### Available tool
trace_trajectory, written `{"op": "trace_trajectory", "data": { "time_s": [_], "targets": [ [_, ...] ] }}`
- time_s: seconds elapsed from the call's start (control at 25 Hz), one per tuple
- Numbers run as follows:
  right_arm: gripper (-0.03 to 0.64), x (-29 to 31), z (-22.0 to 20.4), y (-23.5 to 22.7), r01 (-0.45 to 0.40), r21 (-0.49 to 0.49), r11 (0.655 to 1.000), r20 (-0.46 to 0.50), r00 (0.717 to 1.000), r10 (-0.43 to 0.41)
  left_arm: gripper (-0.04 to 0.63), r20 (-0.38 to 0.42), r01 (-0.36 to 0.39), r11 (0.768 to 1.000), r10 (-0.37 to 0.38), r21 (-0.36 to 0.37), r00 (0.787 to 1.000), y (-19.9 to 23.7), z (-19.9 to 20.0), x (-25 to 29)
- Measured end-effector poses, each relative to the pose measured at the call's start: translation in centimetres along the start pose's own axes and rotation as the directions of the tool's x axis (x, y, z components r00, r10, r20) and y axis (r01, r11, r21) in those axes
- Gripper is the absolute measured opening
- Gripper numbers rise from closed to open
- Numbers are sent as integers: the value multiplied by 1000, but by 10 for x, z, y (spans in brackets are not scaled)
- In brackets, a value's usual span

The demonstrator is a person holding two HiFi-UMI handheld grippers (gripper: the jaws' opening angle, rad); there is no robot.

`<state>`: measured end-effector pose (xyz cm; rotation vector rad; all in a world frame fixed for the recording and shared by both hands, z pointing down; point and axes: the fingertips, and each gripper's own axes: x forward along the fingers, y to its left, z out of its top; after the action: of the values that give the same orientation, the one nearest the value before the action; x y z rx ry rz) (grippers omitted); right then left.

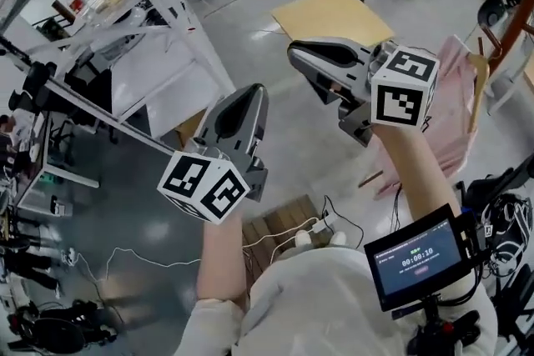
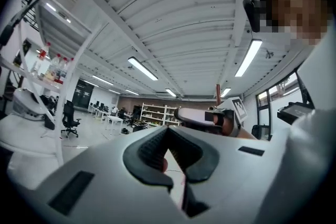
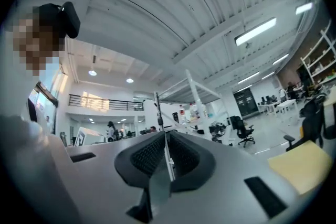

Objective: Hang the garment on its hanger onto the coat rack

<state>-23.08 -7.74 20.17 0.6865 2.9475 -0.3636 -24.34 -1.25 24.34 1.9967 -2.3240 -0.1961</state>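
Note:
A pink garment (image 1: 450, 125) hangs on a wooden hanger (image 1: 480, 83) at the right of the head view, beside a reddish-brown pole (image 1: 511, 22). Both grippers are raised in front of me, well clear of it. My left gripper (image 1: 250, 94) (image 2: 167, 132) points up and away with its jaws closed tip to tip and nothing between them. My right gripper (image 1: 297, 54) (image 3: 167, 136) is held higher, left of the garment, also shut and empty. Neither gripper view shows the garment; both look toward the ceiling and the hall.
A yellow table (image 1: 334, 12) stands beyond the grippers. White frame shelving (image 1: 167, 37) fills the left, with a black pole (image 1: 92, 108) crossing it. A wooden pallet (image 1: 279, 225) and cables lie on the floor below. A small screen (image 1: 417, 254) sits at lower right.

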Motion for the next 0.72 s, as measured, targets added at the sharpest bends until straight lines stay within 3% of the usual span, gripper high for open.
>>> {"op": "trace_trajectory", "data": {
  "time_s": [0.4, 0.72],
  "targets": [
    [38, 111, -68, 84, -273, 129, 953, -35, 959, 280, 5, 26, -192, 981, 192, -17, 981, 71, -2, -110],
    [38, 127, -125, 104, -283, 233, 930, -28, 954, 297, 5, -16, -220, 975, 220, -35, 975, 85, -36, -147]
  ]
}}
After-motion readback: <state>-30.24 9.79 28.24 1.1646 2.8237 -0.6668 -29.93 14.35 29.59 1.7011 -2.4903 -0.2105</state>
